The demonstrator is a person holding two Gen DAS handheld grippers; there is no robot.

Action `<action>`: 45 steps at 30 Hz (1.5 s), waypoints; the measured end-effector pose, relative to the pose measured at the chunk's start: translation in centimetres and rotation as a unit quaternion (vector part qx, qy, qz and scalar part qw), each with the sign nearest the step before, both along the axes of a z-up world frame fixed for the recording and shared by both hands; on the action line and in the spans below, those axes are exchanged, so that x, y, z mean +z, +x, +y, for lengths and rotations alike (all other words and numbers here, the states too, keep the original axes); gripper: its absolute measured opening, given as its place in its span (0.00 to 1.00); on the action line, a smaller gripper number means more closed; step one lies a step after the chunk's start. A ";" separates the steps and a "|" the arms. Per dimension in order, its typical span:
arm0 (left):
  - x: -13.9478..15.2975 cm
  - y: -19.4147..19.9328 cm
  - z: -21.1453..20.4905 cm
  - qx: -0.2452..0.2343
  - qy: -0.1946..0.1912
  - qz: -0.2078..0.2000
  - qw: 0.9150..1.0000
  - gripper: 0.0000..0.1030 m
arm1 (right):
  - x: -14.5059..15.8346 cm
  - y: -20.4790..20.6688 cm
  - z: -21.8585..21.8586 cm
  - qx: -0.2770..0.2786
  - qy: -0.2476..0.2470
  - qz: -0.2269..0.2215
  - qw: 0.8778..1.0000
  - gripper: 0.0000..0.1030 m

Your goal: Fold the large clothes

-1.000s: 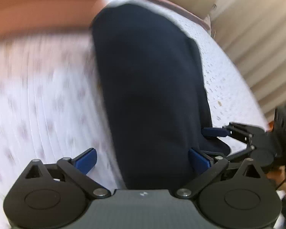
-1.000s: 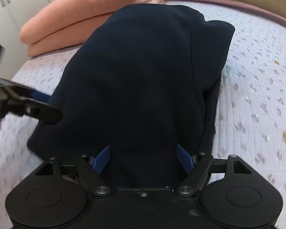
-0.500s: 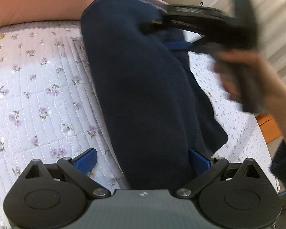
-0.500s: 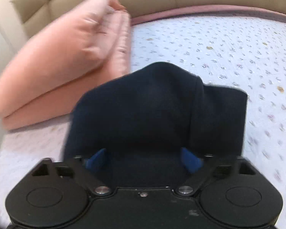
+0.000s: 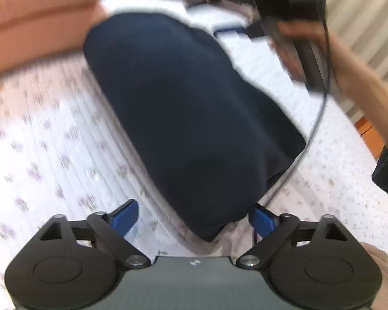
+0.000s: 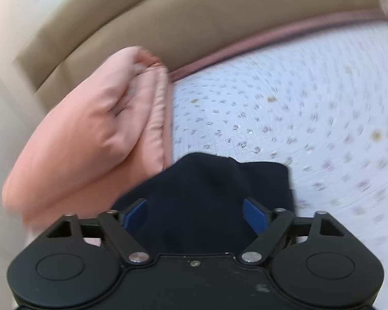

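Note:
A dark navy garment (image 5: 188, 108) lies folded in a long strip on the flowered white bedspread (image 5: 38, 155). My left gripper (image 5: 194, 215) is open, its blue pads on either side of the garment's near end, with nothing gripped. My right gripper (image 6: 195, 215) is open above the garment's far end (image 6: 207, 193), pads spread wide around the cloth without holding it. In the left wrist view the right gripper (image 5: 292, 13) and the hand that holds it show blurred at the upper right, beyond the garment.
A folded peach blanket (image 6: 95, 134) lies beside the garment's far end, against the beige headboard (image 6: 194, 18). It also shows in the left wrist view (image 5: 33, 20). A black cable (image 5: 320, 103) hangs from the right gripper. Curtains (image 5: 362, 20) hang at the right.
My right gripper has travelled from the garment's near end to its far end and lifted. My left gripper has pulled back slightly; the garment's near end now lies between its pads.

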State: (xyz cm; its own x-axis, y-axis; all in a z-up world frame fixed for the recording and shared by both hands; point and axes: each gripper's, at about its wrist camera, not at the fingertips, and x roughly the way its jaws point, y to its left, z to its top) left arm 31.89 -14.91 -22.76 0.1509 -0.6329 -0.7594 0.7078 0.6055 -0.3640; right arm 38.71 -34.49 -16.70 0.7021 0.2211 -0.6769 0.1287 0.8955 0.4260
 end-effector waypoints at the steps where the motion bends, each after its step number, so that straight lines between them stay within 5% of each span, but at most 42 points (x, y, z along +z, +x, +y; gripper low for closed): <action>1: 0.1 0.0 -0.2 -0.002 0.006 -0.016 1.000 1.00 | 0.2 -0.7 0.4 0.019 -0.017 0.006 1.000 0.96; 4: -0.4 0.3 -1.2 0.001 0.047 -0.020 0.999 0.97 | -1.0 -4.0 2.7 0.117 -0.043 0.050 0.991 0.97; 8: -0.3 0.2 0.0 0.014 0.043 0.020 0.999 0.92 | -6.4 -7.4 3.7 0.154 -0.195 0.141 0.958 1.00; 11: 1.0 0.3 1.7 0.026 0.038 0.021 0.999 0.94 | -7.0 -9.1 -0.4 0.094 -0.110 0.176 0.974 1.00; 13: 2.4 1.3 2.6 0.047 0.011 0.033 0.998 0.98 | -6.2 -9.6 -1.3 0.090 -0.119 0.179 0.972 0.99; 15: 3.3 3.0 2.6 0.073 -0.014 0.042 0.996 1.00 | -5.0 -9.8 -1.8 0.087 -0.110 0.161 0.977 0.99; 19: 3.6 7.6 0.9 0.103 -0.035 0.073 0.991 1.00 | -3.9 -9.1 -4.1 0.060 0.019 0.105 0.992 0.99; 22: 2.7 10.8 -0.7 0.118 -0.063 0.120 0.984 1.00 | -5.0 -7.6 -4.8 0.048 0.061 0.093 0.993 0.99; 29: -0.9 14.5 -3.4 0.143 -0.067 0.154 0.975 1.00 | -9.3 -5.0 -5.4 0.052 0.176 0.096 0.978 1.00; 32: -2.7 15.2 -4.2 0.143 -0.063 0.160 0.975 1.00 | -9.1 -5.3 -5.9 0.082 0.183 0.053 0.978 1.00; 36: -4.8 15.9 -4.2 0.157 -0.105 0.187 0.964 1.00 | -9.4 -4.0 -5.0 0.120 0.168 0.043 0.977 1.00; 39: -4.5 15.3 -4.8 0.152 -0.105 0.156 0.970 0.90 | -9.4 -3.2 -4.5 0.123 0.174 0.071 0.974 1.00; 41: -4.0 15.0 -5.0 0.150 -0.095 0.145 0.973 0.81 | -9.2 -3.3 -3.8 0.095 0.174 0.090 0.976 0.89; 43: -3.7 15.0 -4.8 0.152 -0.096 0.146 0.973 0.76 | -8.6 -3.5 -2.4 0.085 0.167 0.094 0.978 0.62; 45: -2.8 14.7 -4.7 0.151 -0.101 0.141 0.973 0.72 | -8.0 -3.9 -2.0 0.076 0.181 0.087 0.977 0.50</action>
